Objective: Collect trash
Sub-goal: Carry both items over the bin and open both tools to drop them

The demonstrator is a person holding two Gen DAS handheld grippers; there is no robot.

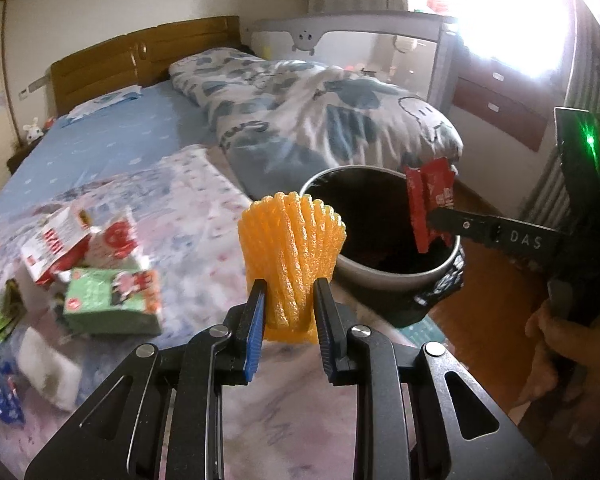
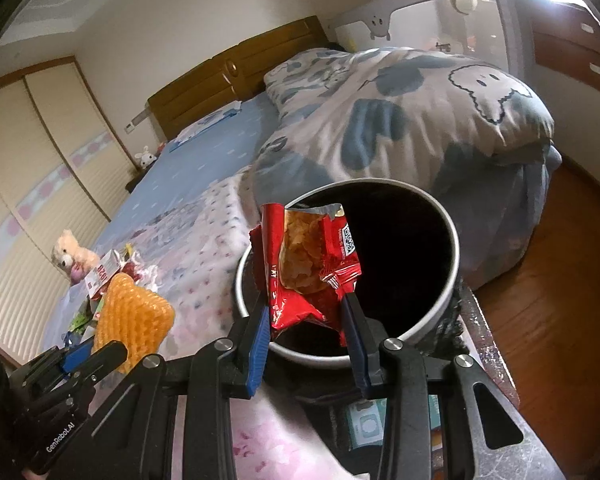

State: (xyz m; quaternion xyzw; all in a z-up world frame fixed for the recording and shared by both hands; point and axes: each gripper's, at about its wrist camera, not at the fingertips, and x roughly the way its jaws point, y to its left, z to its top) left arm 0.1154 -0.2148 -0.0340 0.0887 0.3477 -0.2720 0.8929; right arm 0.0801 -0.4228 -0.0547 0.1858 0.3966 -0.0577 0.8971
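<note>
Left wrist view, left gripper [image 1: 288, 304] clamped on orange foam net [image 1: 290, 248], right gripper [image 2: 308, 316] clamped on red snack wrapper [image 2: 300, 264] above black-lined bin [image 2: 452, 248].

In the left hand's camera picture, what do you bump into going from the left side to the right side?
Green box → orange foam net pinched in the left gripper → trash bin → red snack wrapper held by the right gripper → the person's hand.

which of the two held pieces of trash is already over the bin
The red snack wrapper in the right tool hangs over the bin; the orange foam net in the left tool is beside it.
</note>
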